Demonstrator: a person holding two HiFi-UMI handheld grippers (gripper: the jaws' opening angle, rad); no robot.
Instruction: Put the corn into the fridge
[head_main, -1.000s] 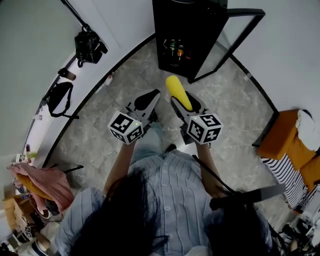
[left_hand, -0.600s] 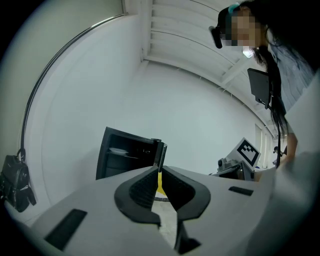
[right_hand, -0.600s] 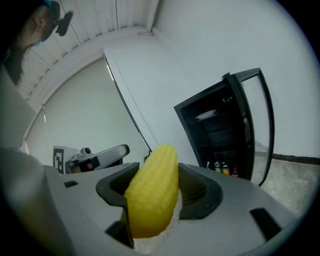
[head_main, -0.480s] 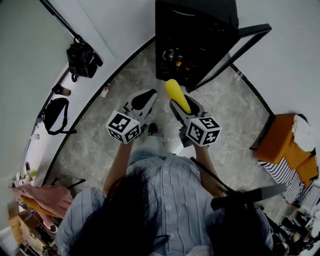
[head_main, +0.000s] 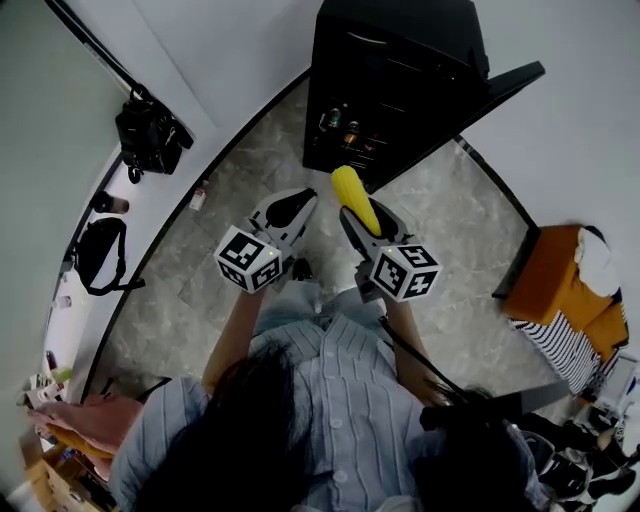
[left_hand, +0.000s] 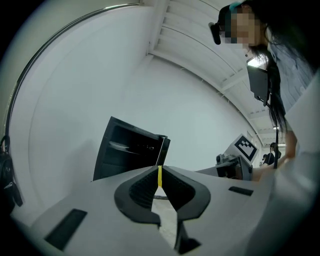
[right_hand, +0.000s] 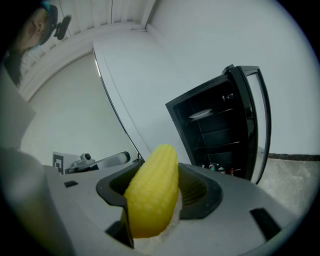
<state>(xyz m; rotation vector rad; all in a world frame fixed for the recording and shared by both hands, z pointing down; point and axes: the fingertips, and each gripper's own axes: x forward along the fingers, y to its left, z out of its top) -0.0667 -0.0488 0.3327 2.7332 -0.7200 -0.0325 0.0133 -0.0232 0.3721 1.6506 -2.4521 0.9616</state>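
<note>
A yellow corn cob (head_main: 354, 198) sticks forward out of my right gripper (head_main: 362, 209), whose jaws are shut on it; the right gripper view shows the corn (right_hand: 152, 191) filling the jaws of that gripper (right_hand: 155, 192). My left gripper (head_main: 285, 207) is held beside it at the same height, jaws shut with nothing between them (left_hand: 159, 184). A black fridge (head_main: 390, 70) stands ahead against the wall, its glass door (head_main: 500, 95) swung open to the right. Bottles (head_main: 340, 125) sit on its low shelf. The fridge (right_hand: 220, 132) shows empty upper shelves and a white plate (right_hand: 203, 113).
A grey tiled floor (head_main: 240, 240) lies between me and the fridge. A white counter (head_main: 110, 230) on the left carries black bags (head_main: 148, 132). An orange chair (head_main: 560, 285) with striped cloth stands on the right. White walls (head_main: 250, 40) flank the fridge.
The fridge has come nearer and fills more of the head view. Both grippers stay level, the right one still holding the corn pointed at the open fridge.
</note>
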